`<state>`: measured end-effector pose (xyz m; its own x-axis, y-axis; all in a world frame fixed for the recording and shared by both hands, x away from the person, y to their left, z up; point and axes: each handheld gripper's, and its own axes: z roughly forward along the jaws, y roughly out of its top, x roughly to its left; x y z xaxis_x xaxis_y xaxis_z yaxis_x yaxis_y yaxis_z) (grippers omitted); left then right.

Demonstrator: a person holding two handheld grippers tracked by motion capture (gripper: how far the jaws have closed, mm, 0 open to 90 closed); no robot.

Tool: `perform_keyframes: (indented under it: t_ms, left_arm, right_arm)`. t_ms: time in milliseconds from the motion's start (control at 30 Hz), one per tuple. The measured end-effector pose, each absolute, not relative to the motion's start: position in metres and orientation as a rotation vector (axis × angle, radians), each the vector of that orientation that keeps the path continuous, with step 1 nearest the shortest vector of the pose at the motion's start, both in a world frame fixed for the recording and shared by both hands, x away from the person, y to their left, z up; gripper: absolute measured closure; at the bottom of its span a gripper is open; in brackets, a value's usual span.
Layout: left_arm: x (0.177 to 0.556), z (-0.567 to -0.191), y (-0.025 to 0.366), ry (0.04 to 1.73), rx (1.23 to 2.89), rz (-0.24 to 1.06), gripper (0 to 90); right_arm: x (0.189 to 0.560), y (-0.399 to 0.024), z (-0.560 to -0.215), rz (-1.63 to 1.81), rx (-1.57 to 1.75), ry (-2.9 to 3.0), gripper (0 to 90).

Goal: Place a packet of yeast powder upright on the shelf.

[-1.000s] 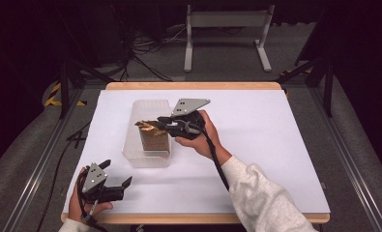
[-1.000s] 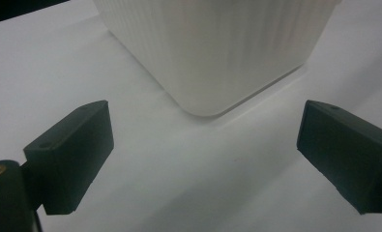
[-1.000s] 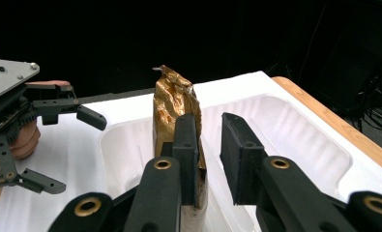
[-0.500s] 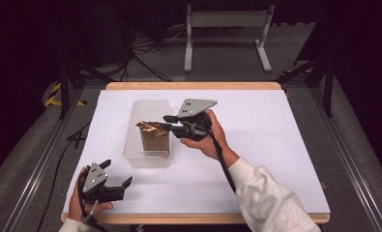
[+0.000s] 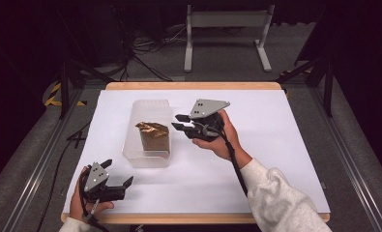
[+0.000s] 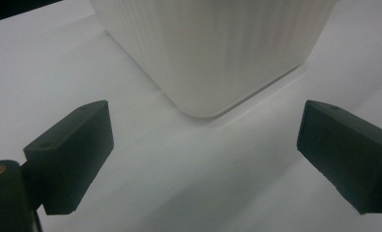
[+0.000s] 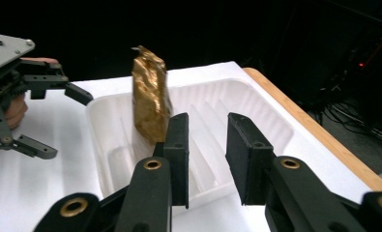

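now the gold packet stands upright inside the clear plastic tray on the white table. the right gripper sits just beside the tray, jaws just eased apart, nothing between them. the left gripper rests near the front edge, jaws wide apart.

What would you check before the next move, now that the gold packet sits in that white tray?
1. Gold packet inside the white tray, upright: ok.
2. Right gripper empty, its jaws having just been opening, nothing between them: ok.
3. Right gripper clear of the tray's rim: ok, beside it.
4. Left gripper open, near the table's front edge: ok.
5. Packet steady without support: cannot tell.
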<state>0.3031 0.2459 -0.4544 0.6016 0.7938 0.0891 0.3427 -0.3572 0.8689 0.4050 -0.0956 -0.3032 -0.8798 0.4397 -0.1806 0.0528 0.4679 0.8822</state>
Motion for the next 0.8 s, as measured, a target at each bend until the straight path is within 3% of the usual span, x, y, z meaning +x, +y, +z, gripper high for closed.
perform_keyframes:
  t_ms: [800]
  left_arm:
    - [0.302, -0.454, 0.245, 0.907, 1.949, 0.656, 6.8]
  right_arm:
    - [0.397, -0.154, -0.296, 1.266, 0.464, 2.269, 68.2]
